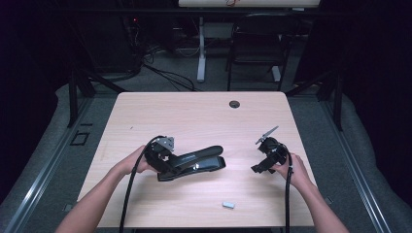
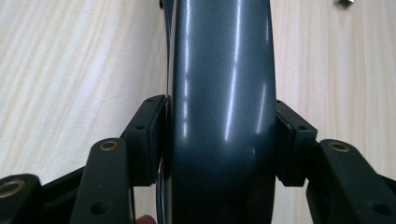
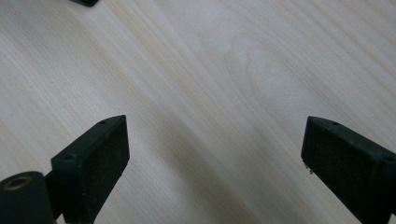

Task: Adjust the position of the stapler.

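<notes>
On the left of the table the left gripper squeezes both pads on the big black stapler lying in the middle, with no words to read on it, a small grey block lies nearer the front edge, and the right gripper hangs with its pads wide apart.

You find no readable text, label, brand, number or sign anywhere. Dark stapler shows plain glossy surface, no marking legible. Small grey piece on table too small to read.
</notes>
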Available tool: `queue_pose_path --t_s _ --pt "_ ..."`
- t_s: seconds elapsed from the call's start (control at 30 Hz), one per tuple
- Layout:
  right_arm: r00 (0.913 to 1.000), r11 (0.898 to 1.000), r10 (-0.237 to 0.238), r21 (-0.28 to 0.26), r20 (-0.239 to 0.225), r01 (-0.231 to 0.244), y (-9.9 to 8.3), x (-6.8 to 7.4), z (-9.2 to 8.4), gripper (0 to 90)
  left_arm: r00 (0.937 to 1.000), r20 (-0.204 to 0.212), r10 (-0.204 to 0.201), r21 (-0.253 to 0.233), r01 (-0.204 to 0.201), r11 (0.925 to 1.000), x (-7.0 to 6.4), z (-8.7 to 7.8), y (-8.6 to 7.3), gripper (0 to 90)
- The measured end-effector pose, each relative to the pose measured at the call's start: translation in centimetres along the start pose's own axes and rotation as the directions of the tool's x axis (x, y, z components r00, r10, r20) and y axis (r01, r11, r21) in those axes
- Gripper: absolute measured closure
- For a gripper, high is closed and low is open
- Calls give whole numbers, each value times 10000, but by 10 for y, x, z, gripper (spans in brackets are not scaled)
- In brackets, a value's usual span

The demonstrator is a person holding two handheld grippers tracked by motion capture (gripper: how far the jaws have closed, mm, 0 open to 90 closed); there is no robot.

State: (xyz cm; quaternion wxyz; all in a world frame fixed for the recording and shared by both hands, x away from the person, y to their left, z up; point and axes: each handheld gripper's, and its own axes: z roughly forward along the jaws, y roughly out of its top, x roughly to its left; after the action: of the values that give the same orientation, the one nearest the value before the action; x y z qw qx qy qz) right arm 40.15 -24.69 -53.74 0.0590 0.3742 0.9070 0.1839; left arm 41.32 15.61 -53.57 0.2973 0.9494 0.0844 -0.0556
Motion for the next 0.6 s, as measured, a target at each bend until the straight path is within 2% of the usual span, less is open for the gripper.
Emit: queue_pose_path --t_s 0.03,0.13,0.23,0.43,0.5,0.6 --pt "9999 9999 103 -60 -122 -103 -1 1 1 73 9999 67 80 15 -80 10000 -1 1 1 449" --pt "10000 9997 -12 231 1 12 -2 -1 2 73 9990 284 356 80 -359 9993 -5 2 2 449" --pt "9999 9998 109 193 -103 -107 -4 -3 3 73 9978 409 526 101 -530 9985 -8 3 2 449" --pt "10000 9998 46 185 -68 -45 -5 -2 1 73 9972 298 688 204 -694 9974 -14 3 2 450" --pt "10000 9998 2 196 -71 -1 -5 -1 1 73 9947 415 942 312 -955 9949 -16 3 2 451" --pt "9999 9998 -51 195 -154 54 -5 0 2 73 9901 640 1246 217 -1262 9918 -17 2 0 452"
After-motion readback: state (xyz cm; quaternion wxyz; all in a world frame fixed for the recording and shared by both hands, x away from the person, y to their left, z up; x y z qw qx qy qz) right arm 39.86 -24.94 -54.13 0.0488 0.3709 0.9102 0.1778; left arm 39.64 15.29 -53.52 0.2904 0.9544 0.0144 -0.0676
